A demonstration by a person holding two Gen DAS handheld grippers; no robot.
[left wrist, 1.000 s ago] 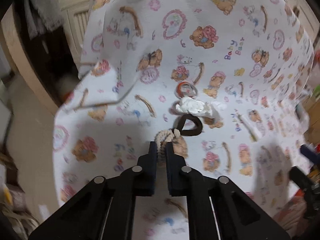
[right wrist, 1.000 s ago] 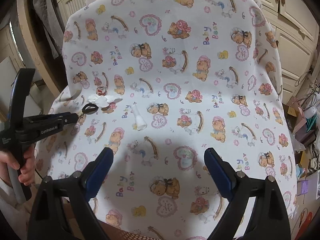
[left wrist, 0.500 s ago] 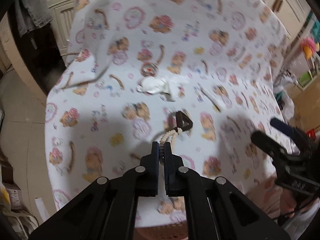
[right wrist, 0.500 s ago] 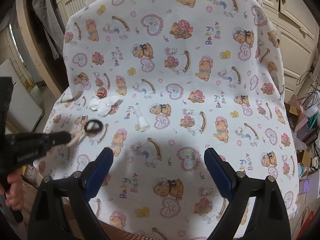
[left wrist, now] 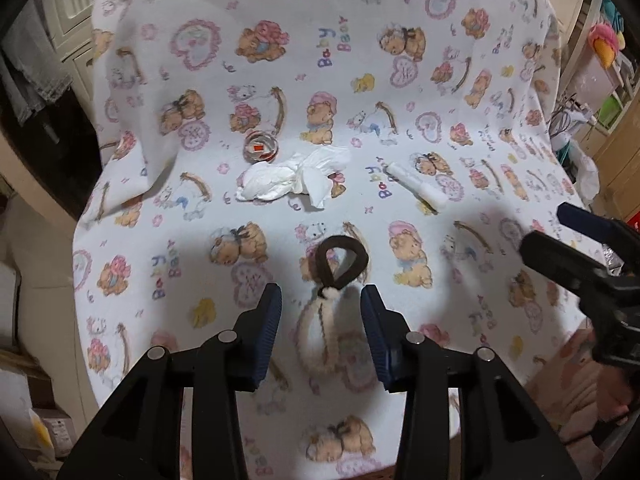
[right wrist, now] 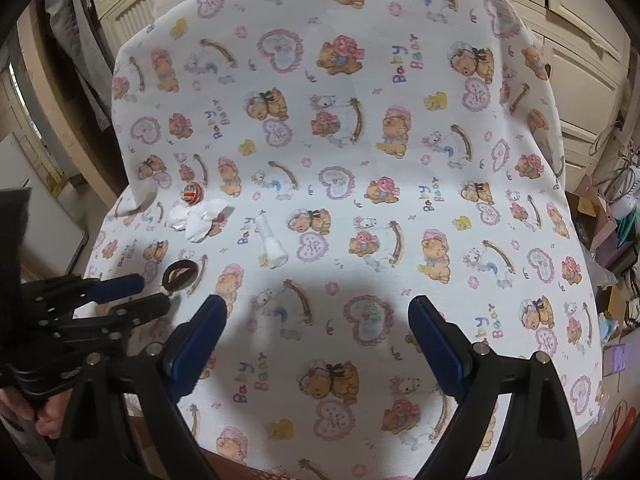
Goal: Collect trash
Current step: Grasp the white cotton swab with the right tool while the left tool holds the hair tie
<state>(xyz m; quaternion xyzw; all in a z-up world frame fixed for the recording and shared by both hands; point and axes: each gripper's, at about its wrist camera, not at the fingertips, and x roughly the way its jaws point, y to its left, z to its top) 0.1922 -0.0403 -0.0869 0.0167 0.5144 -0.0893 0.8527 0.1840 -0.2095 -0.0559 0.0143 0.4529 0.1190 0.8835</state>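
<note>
A chair is draped in a teddy-bear cloth (left wrist: 400,80). My left gripper (left wrist: 321,312) hovers over the seat's front; its jaws are opening. A brown hair tie (left wrist: 340,258) with a beige braided cord (left wrist: 325,322) sits loose between the pads, touching neither. Farther back lie a crumpled white tissue (left wrist: 288,180), a small clear ring (left wrist: 261,148) with a red mark, and a white paper roll (left wrist: 418,192). My right gripper (right wrist: 318,312) stands wide open above the seat's middle, holding nothing. It sees the left gripper (right wrist: 154,292), hair tie (right wrist: 180,274), tissue (right wrist: 198,218) and roll (right wrist: 272,246).
Cream cupboard doors (right wrist: 580,68) stand behind the chair. Boxes, cables and bags (right wrist: 612,220) crowd the floor on the right. A fold of cloth (left wrist: 132,168) sticks up at the seat's left edge. A hand (right wrist: 44,420) grips the left gripper's handle.
The left gripper carried the hair tie by its cord from beside the tissue towards the seat's front, then its jaws parted and released the cord. The right gripper stayed put.
</note>
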